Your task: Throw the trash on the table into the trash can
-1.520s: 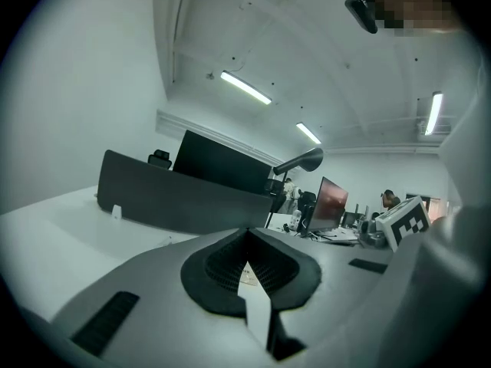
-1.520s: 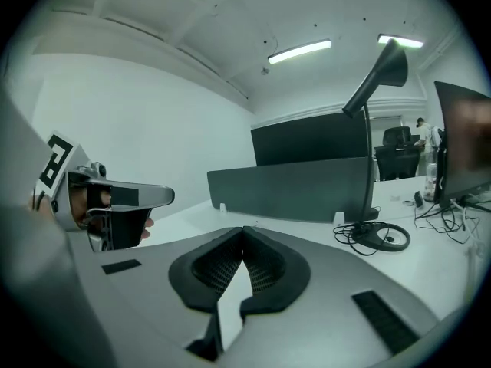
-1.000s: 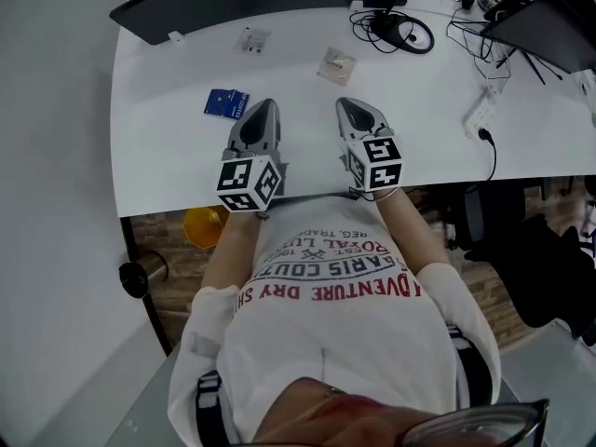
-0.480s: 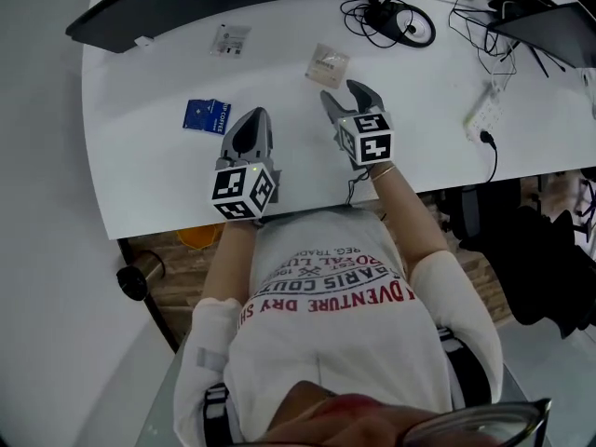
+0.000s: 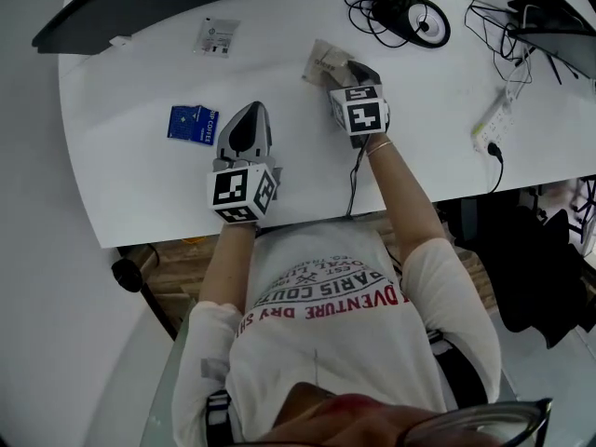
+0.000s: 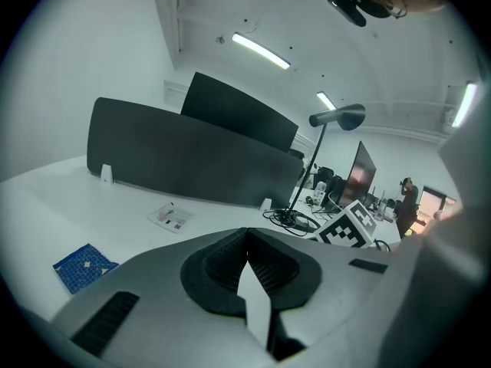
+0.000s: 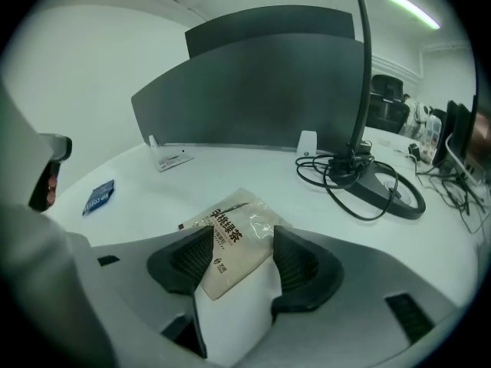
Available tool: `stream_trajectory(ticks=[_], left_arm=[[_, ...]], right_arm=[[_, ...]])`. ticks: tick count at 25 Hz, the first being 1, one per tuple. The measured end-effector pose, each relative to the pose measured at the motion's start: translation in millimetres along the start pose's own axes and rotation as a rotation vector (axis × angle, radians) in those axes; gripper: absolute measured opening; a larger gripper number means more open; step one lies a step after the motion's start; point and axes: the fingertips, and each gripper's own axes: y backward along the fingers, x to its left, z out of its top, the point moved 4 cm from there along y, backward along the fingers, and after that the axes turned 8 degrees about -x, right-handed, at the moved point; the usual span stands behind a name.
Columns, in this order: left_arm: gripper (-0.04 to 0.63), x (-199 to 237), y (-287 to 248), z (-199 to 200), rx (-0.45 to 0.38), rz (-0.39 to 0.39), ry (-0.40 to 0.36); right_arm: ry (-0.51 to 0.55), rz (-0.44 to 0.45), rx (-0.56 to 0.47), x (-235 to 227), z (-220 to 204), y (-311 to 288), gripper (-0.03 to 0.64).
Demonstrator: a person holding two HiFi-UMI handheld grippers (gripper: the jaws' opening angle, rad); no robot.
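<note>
A beige snack packet (image 5: 319, 61) (image 7: 230, 232) lies flat on the white table (image 5: 140, 194). My right gripper (image 5: 343, 69) (image 7: 242, 244) is lowered over its near end. Its jaws have just been opening and now stand wide, one on each side of the packet, with the pads off it. A blue packet (image 5: 191, 124) (image 6: 84, 265) (image 7: 98, 196) lies just left of my left gripper (image 5: 246, 112) (image 6: 245, 240), which hovers shut and empty. A white sachet (image 5: 216, 35) (image 6: 170, 217) (image 7: 170, 159) lies farther back near the dark divider. No trash can is in view.
A lamp base with coiled cables (image 5: 414, 21) (image 7: 376, 186) stands right of the beige packet. A dark desk divider (image 6: 192, 159) closes off the back. A power strip (image 5: 498, 119) and more cables lie at the right. The person's body fills the near edge.
Both grippers have moved forward and down over the table. The right one has reached the beige packet and gone from shut to wide open.
</note>
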Motion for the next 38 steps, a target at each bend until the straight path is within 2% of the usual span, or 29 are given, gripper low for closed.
stream_trajectory(ticks=[4,6,8,13,16,19,23,26,31,35,38], left_arm=[[0.023,0,-1,-6,0.017,0.005,0.033],[0.023,1,0,-10,0.028,0.016,0.041],[0.023,0,1,-11,0.031,0.023,0.049],[0.023,-2,4,-6,0.025,0.031,0.045],[0.023,-2,10,1,0.006,0.039,0.045],[0.023,2,22,12,-0.029,0.066,0.046],[0.023,19,58,25,-0.084,0.141,0.055],[0.023,46,101,30,-0.124,0.233,0.063],[0.023,105,208,24,-0.21,0.491,0.11],[0.023,151,316,0,-0.256,0.711,0.182],[0.023,187,393,-27,-0.271,0.844,0.244]], right_arm=[[0.024,0.039,0.053,5,3,-3,0.252],[0.035,0.042,0.066,9,1,-2,0.071],[0.073,0.037,0.073,13,0,-1,0.037],[0.062,0.06,0.067,13,0,3,0.031],[0.048,0.093,0.029,18,7,17,0.029],[0.054,0.16,-0.023,41,25,32,0.029],[0.086,0.272,-0.099,96,49,47,0.029],[0.147,0.369,-0.13,153,61,51,0.029],[0.256,0.61,-0.122,276,67,51,0.029],[0.351,0.81,-0.082,393,52,68,0.029],[0.418,0.919,-0.059,483,30,79,0.029]])
